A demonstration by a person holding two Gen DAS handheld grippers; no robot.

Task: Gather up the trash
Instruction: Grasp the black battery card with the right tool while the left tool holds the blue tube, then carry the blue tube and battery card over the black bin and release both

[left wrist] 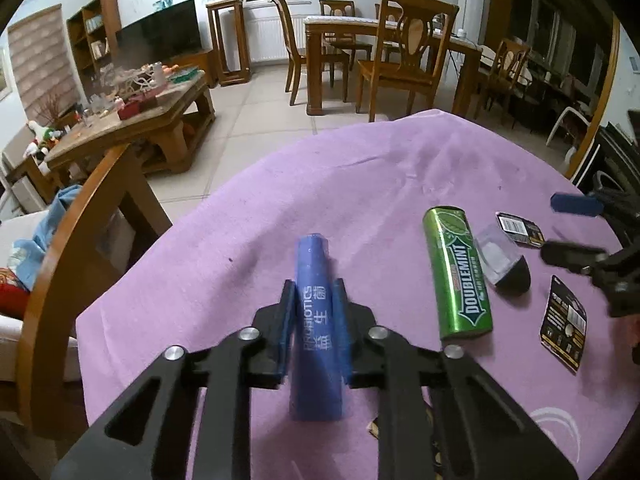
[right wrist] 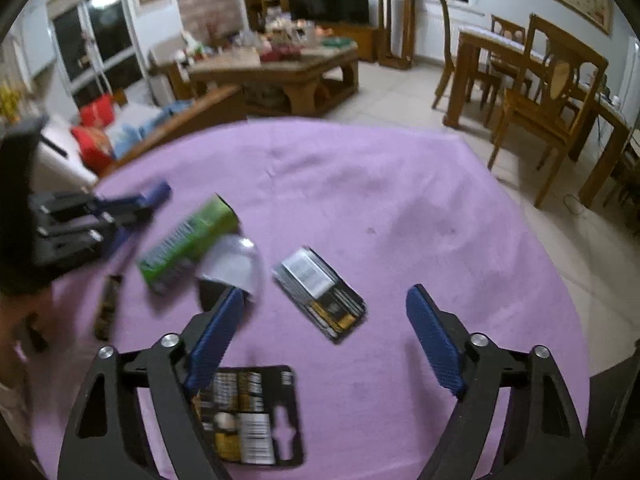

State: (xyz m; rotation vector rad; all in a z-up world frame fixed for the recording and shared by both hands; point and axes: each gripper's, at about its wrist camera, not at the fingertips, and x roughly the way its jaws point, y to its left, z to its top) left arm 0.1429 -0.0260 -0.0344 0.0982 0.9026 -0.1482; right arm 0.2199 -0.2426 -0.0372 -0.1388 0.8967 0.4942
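Pinching a blue tube printed "PROBIOTICS", the left claw has its blue pads pressed against both sides of it; tube points away from the cam and lies low over the purple cloth of the surface, contact w/ the cloth can't be told. Just right of it lies a green Doublemint pack, flat on the cloth, long axis roughly parallel to the tube. Beside the pack's right edge sits a clear plastic blister w/ dark base, touching or nearly so. Beyond that, a black card w/ barcode, and nearer, another black printed card, apart from each other.

Right claw is spread wide, nothing between the pads; it hangs above the cloth. Its left pad overlaps the blister in view, contact can't be told. Black barcode card lies ahead between the pads' lines, tilted. A second black card lies close under the cam. Right-wrist view is blurred at left, where the other claw and the green pack show.

Background: wooden dining chairs, coffee table, TV.
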